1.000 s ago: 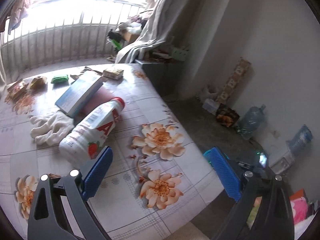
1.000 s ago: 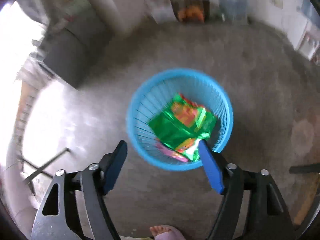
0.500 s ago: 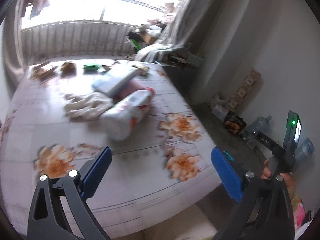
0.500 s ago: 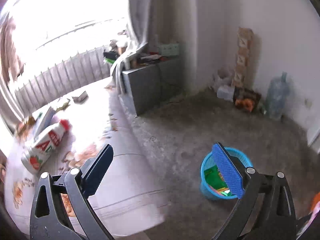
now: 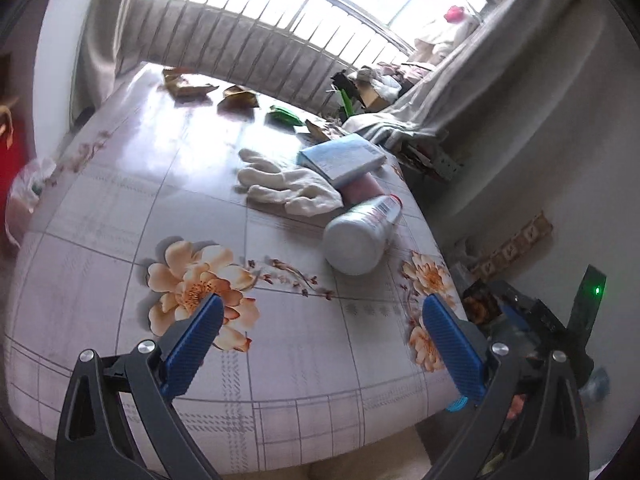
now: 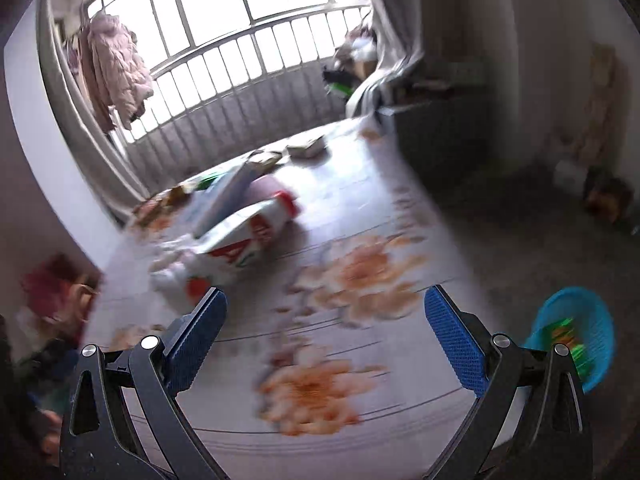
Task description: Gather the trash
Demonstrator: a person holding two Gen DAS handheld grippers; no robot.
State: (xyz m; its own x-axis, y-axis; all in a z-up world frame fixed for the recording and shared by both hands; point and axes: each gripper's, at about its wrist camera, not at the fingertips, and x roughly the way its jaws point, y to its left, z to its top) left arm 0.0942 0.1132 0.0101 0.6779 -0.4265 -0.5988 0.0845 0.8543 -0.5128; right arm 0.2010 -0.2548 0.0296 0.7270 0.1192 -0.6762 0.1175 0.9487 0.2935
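Note:
A white plastic bottle (image 5: 360, 236) with a red cap lies on its side on the flowered table (image 5: 120, 208); it also shows in the right wrist view (image 6: 244, 240). Brown wrappers (image 5: 188, 84) and a green wrapper (image 5: 285, 115) lie at the table's far end. A blue bin (image 6: 576, 332) with green wrappers in it stands on the floor at the right. My left gripper (image 5: 320, 340) is open and empty above the table's near edge. My right gripper (image 6: 324, 340) is open and empty above the table, its view blurred.
White gloves (image 5: 288, 188), a blue box (image 5: 340, 158) and a pink object under it lie beside the bottle. A railing (image 5: 260, 52) and curtain (image 5: 460, 80) stand behind the table. A grey cabinet (image 6: 432, 136) stands at the table's far right. Clutter lines the right wall.
My right gripper swung up from over the blue bin to face the table. My left gripper shifted left along the table's near edge. Both stayed open and empty.

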